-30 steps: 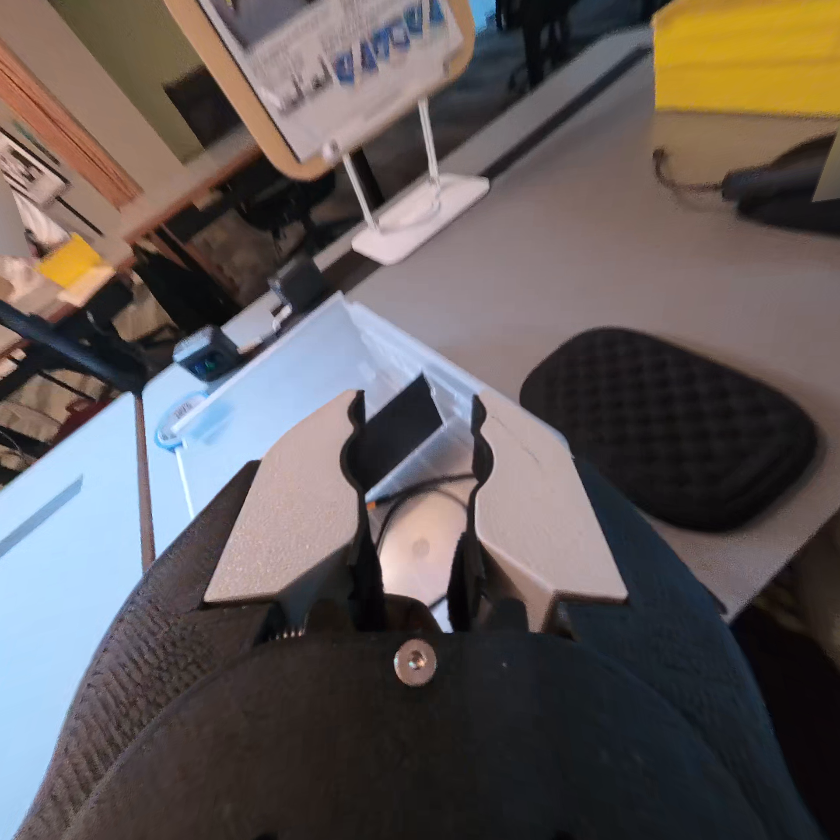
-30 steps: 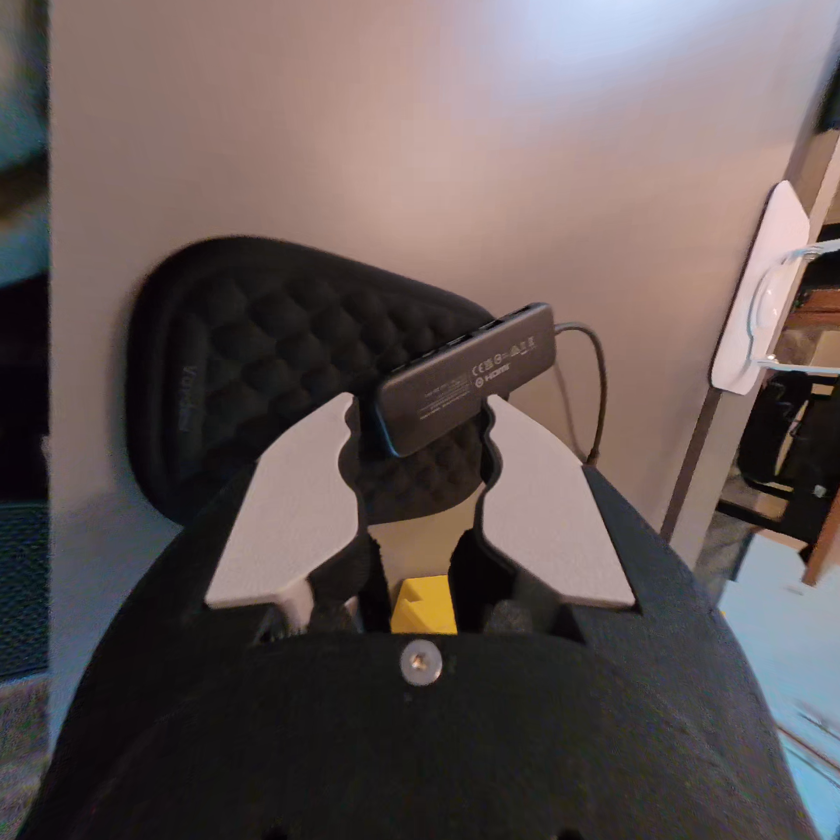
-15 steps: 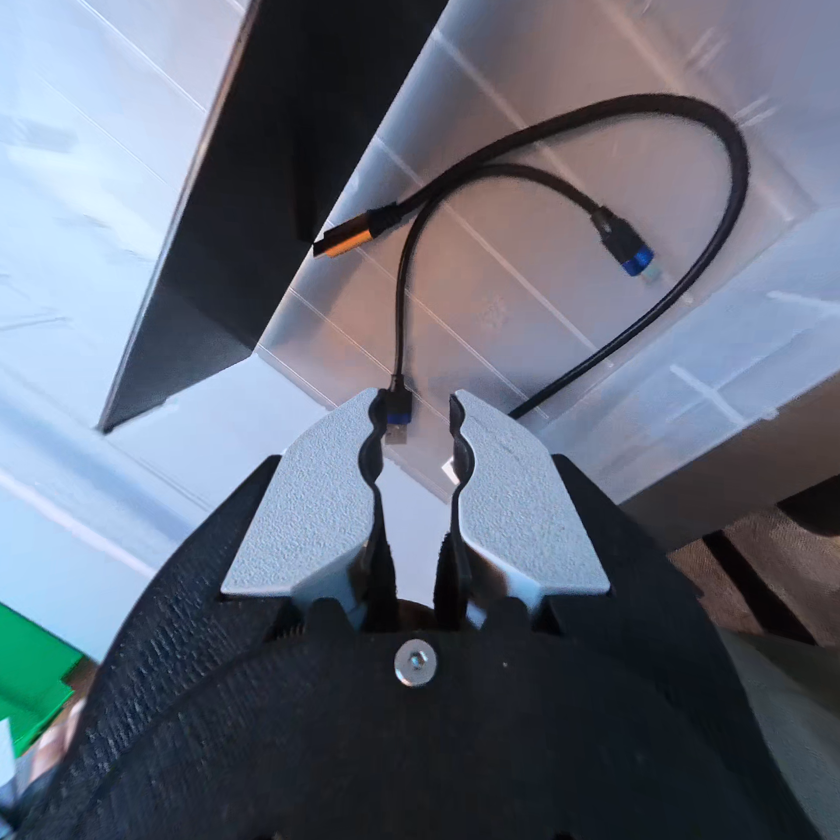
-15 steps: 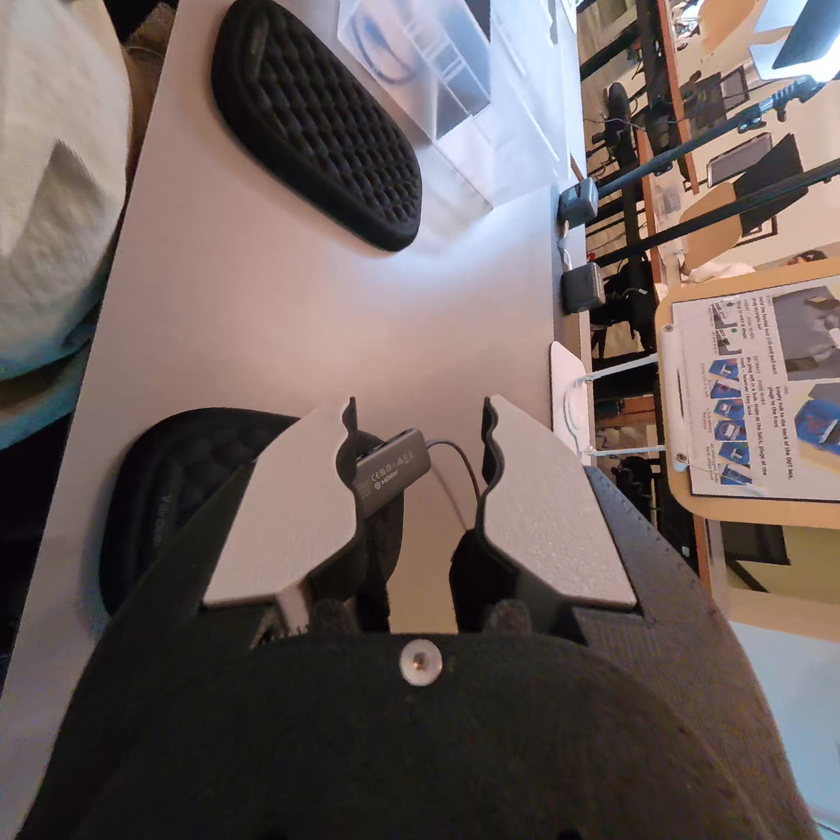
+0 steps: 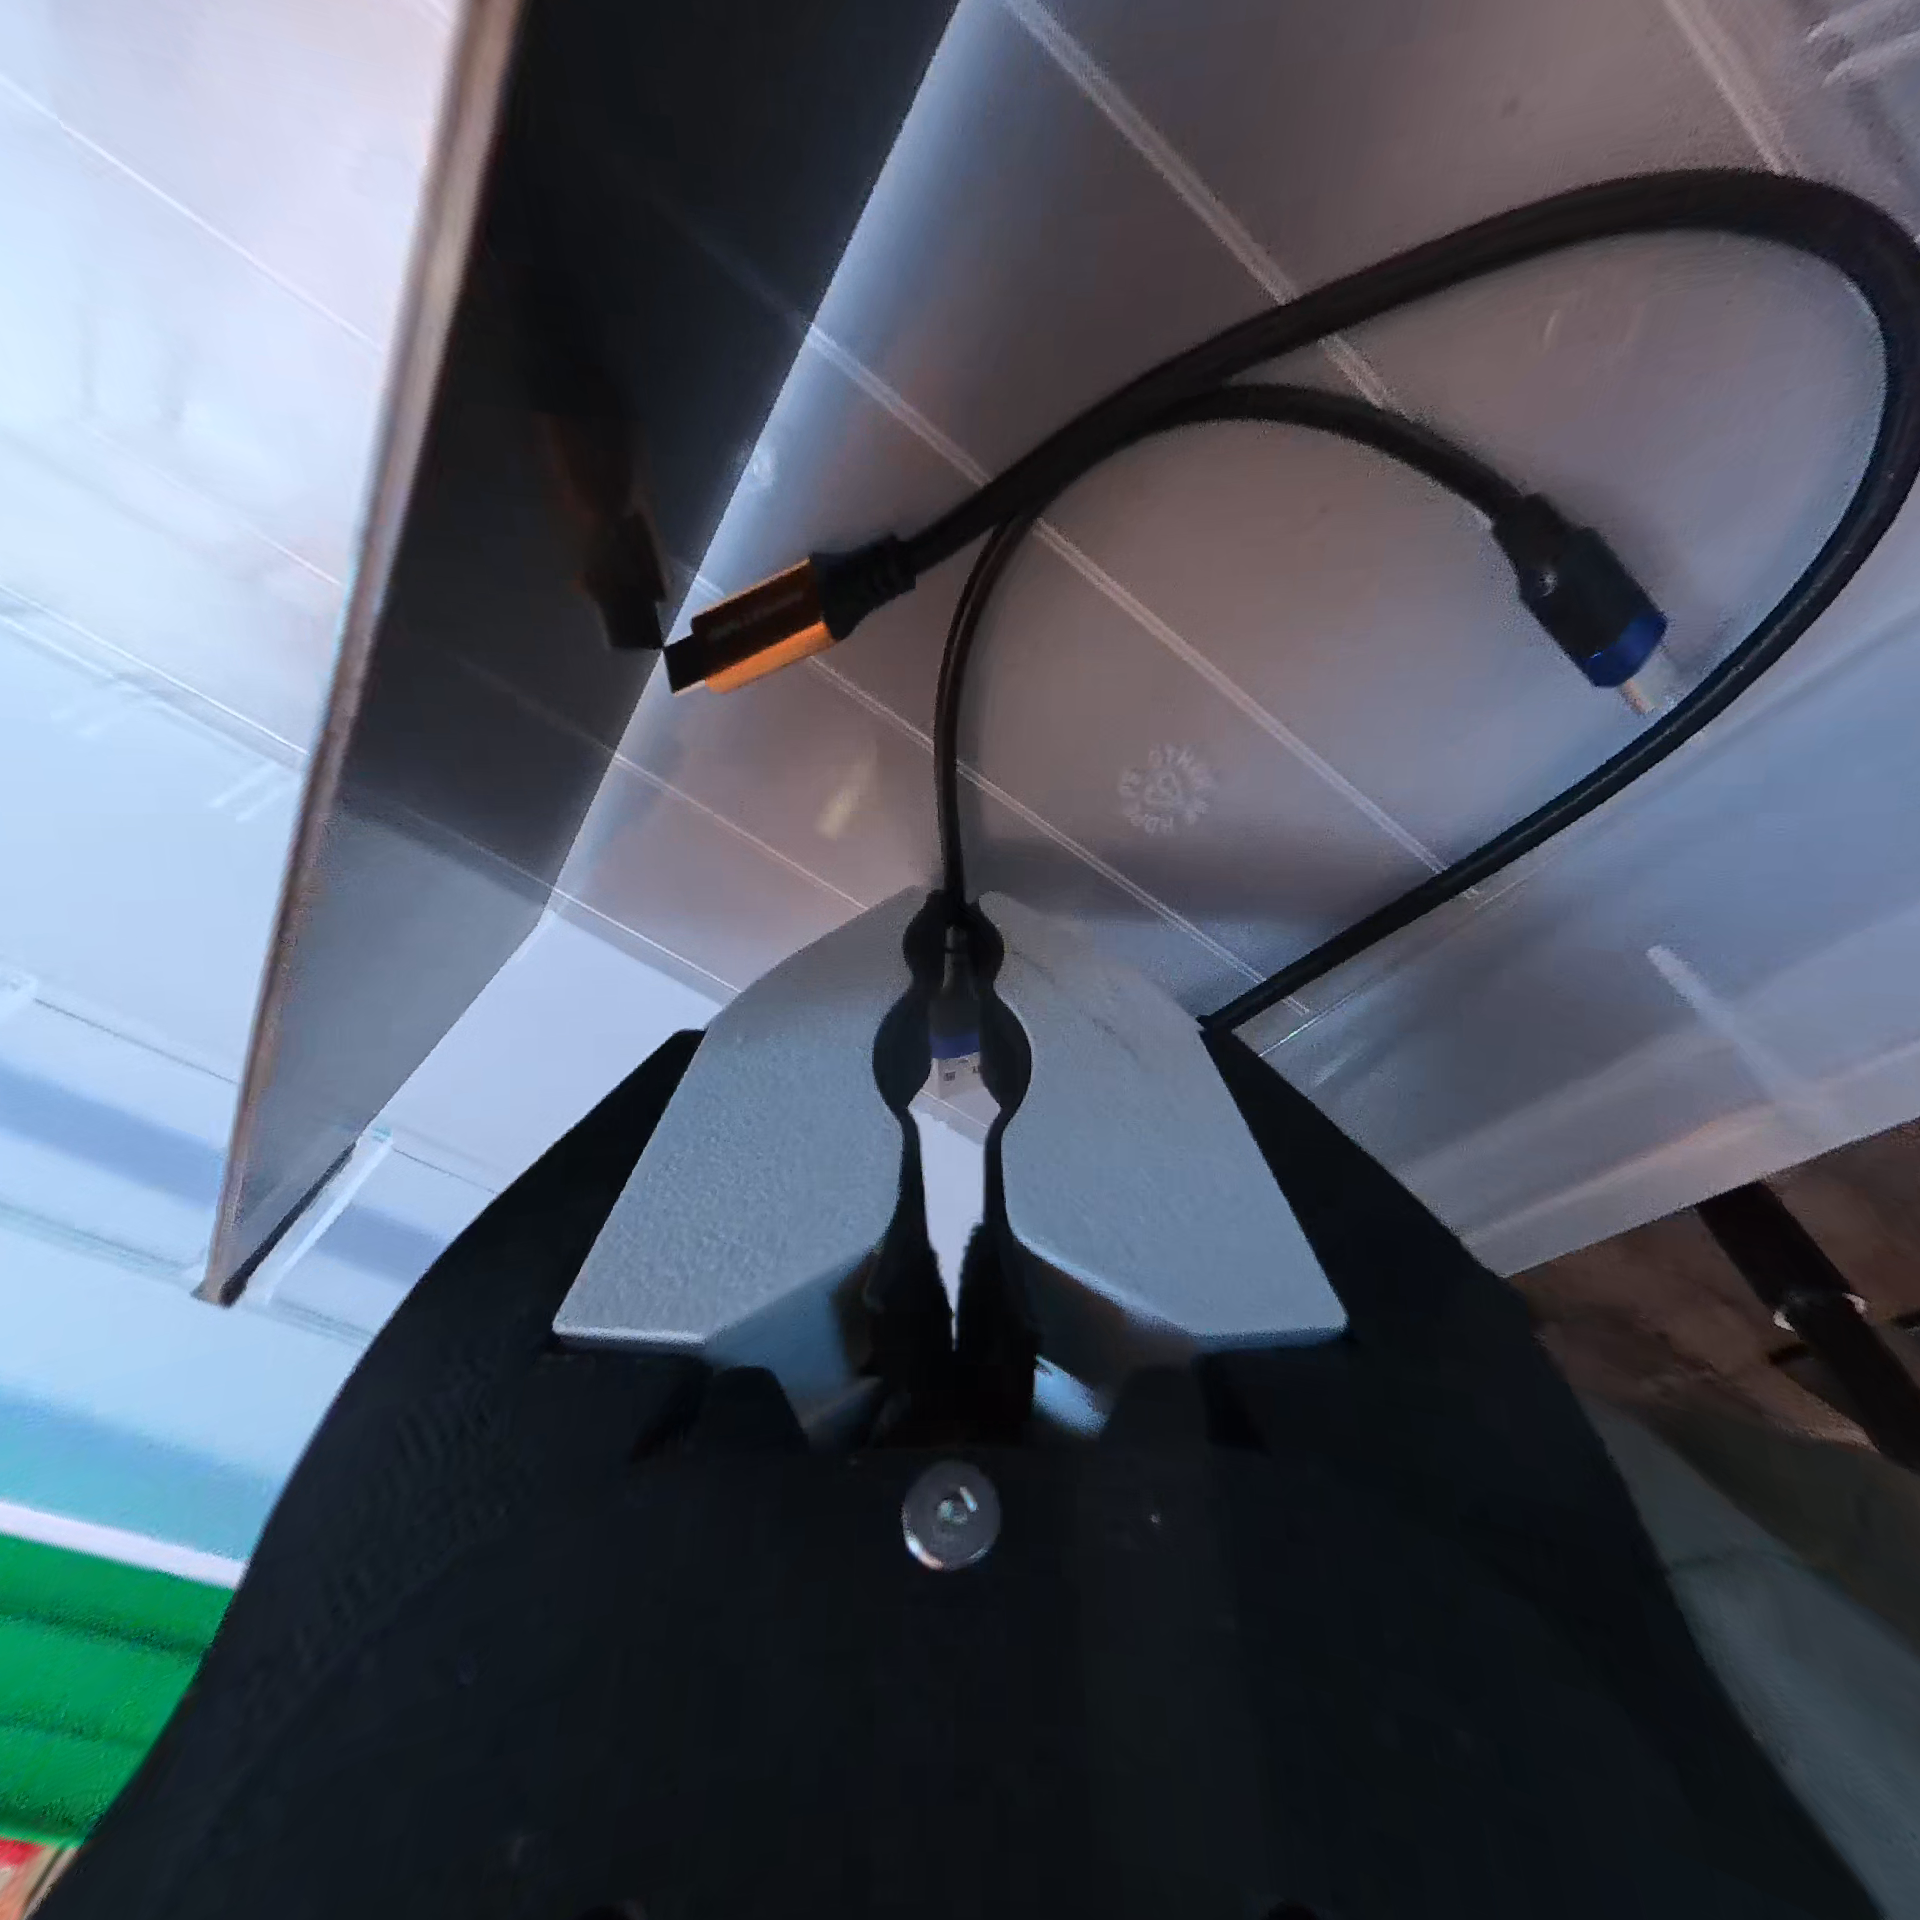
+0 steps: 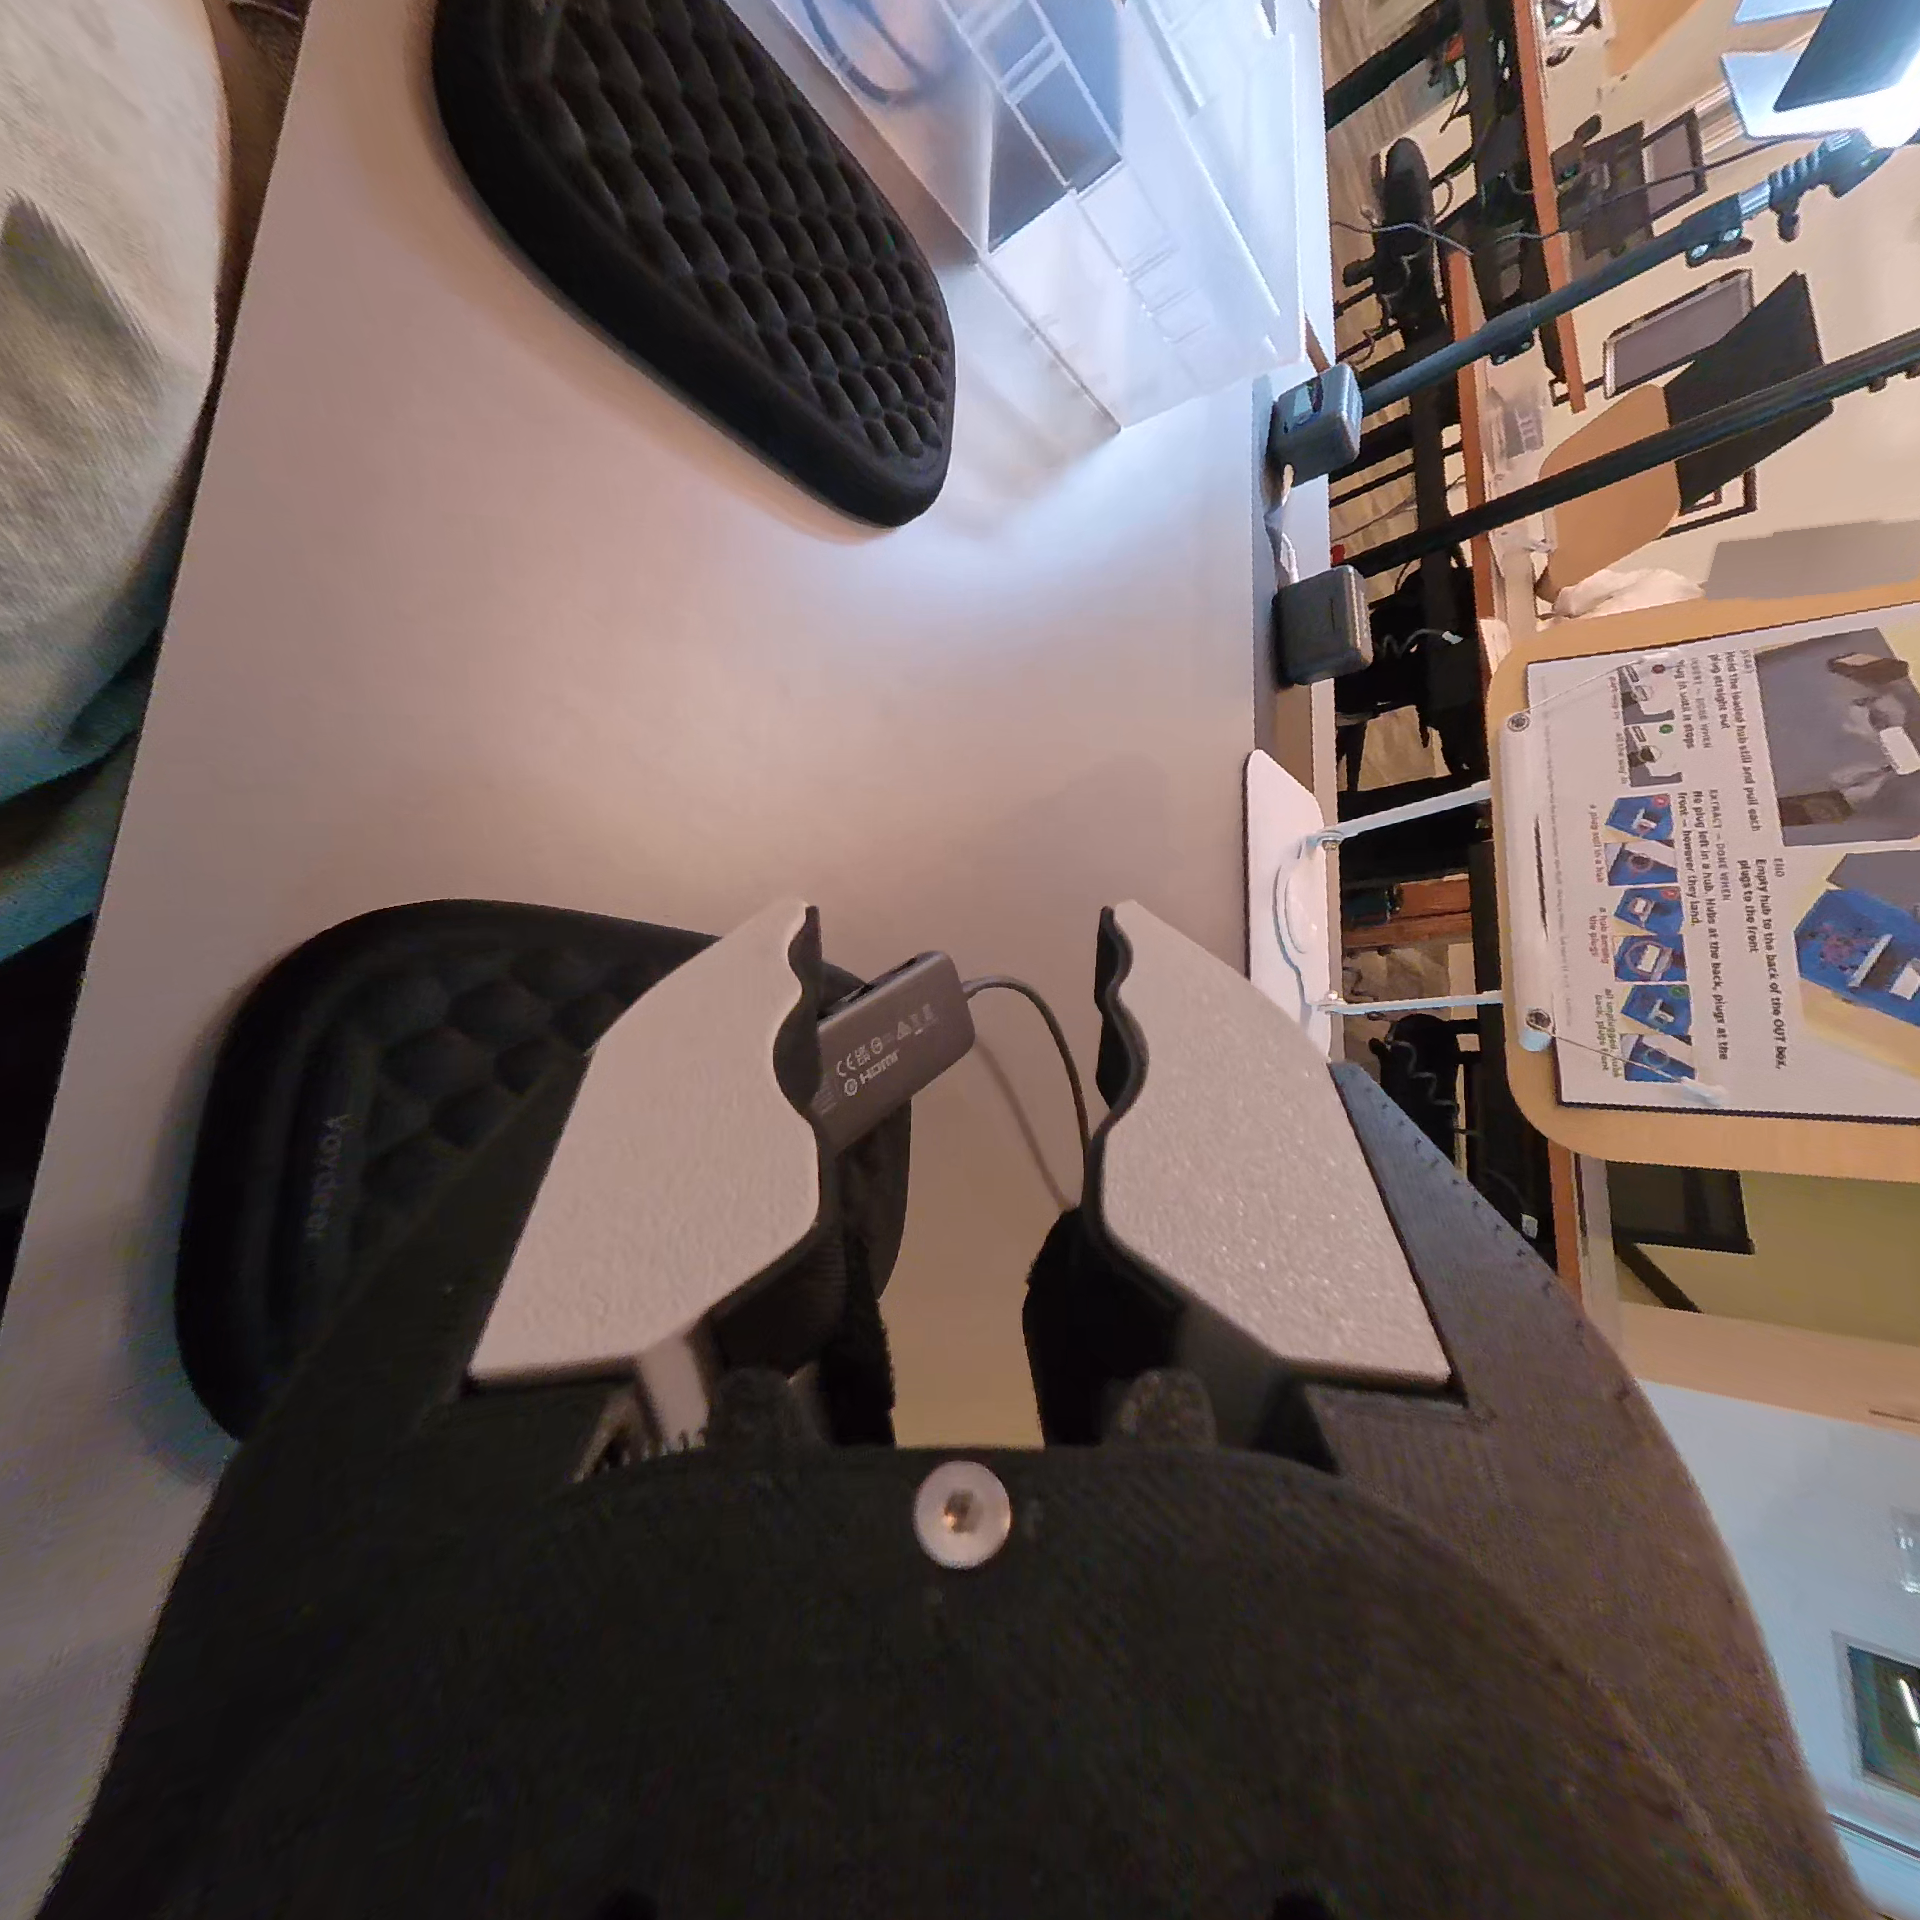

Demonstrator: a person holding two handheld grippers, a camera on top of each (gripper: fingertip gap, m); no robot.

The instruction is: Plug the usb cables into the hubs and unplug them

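Since half a second ago, left gripper [image 5: 954, 940] has closed on the thin cable [image 5: 948, 727]: its tips now pinch the black cable just behind the blue-tipped plug [image 5: 954, 1049], which sits in the notch between the fingers [image 5: 769, 1122]. Right gripper [image 6: 956, 997] is much as before, jaws wide and holding nothing.

Left gripper points down into a clear bin [image 5: 1558, 1060]. The held cable rises from the tips and arcs right to a second blue-ringed plug [image 5: 1605, 623] lying on the bin floor. A thicker cable [image 5: 1766, 582] loops around it on the far right and ends in an orange plug [image 5: 753, 639] at centre. That plug's tip is at the foot of a dark divider [image 5: 623, 364] standing on the left. Bin wall runs close on the right of the gripper; open floor lies between the plugs.

Right gripper is rolled on its side above the table [image 6: 644, 665]. The grey hub [image 6: 894, 1039] shows between its fingers, hard by the left one; contact cannot be told. The hub rests on the edge of a black quilted pad [image 6: 343, 1091], its lead [image 6: 1049, 1070] curling toward the right finger. A second pad [image 6: 707, 239] lies farther off, beside the bin. Beyond the table edge: two small grey boxes [image 6: 1320, 520], a sign on a white stand [image 6: 1704, 883], tripods and desks.
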